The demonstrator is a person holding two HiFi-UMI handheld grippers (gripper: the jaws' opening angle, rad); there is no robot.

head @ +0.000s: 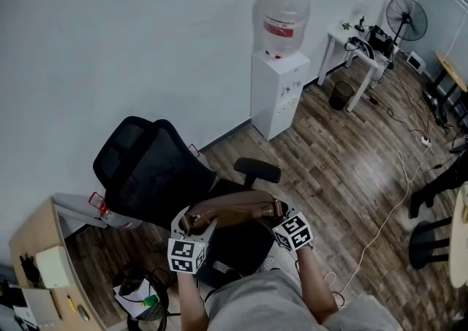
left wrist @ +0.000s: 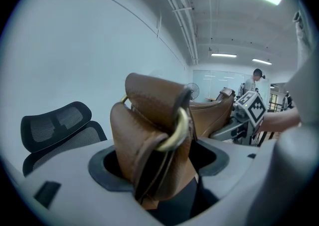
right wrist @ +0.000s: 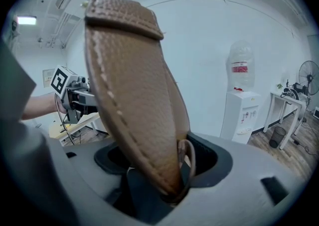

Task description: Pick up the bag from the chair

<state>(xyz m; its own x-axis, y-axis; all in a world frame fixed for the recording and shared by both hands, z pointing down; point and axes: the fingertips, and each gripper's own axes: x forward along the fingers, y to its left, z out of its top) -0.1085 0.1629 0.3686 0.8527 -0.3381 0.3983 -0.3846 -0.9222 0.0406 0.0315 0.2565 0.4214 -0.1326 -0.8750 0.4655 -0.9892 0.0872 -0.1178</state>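
**Both grippers clamped on the bag above the chair**

The left gripper (left wrist: 160, 172) is clenched on a folded strap end, just below a brass ring (left wrist: 178, 132). The right gripper (right wrist: 167, 177) grasps the opposite end by its stitched edge. We hold the bag (head: 234, 212) stretched between them over the seat of the chair (head: 153, 172); we can't tell whether it is clear of the seat. To do it well, we'd raise both ends together and level, and grip tight. The pebbled brown leather is soft and could slip. The ring is hard and rounded. The chair is black mesh.

Count's easy: one bag (head: 234, 209), one chair (head: 146, 169), two grippers, i.e. left gripper (head: 191, 226) and right gripper (head: 278, 212). Way past them, one cooler (head: 280, 74) and one fan (head: 406, 19).
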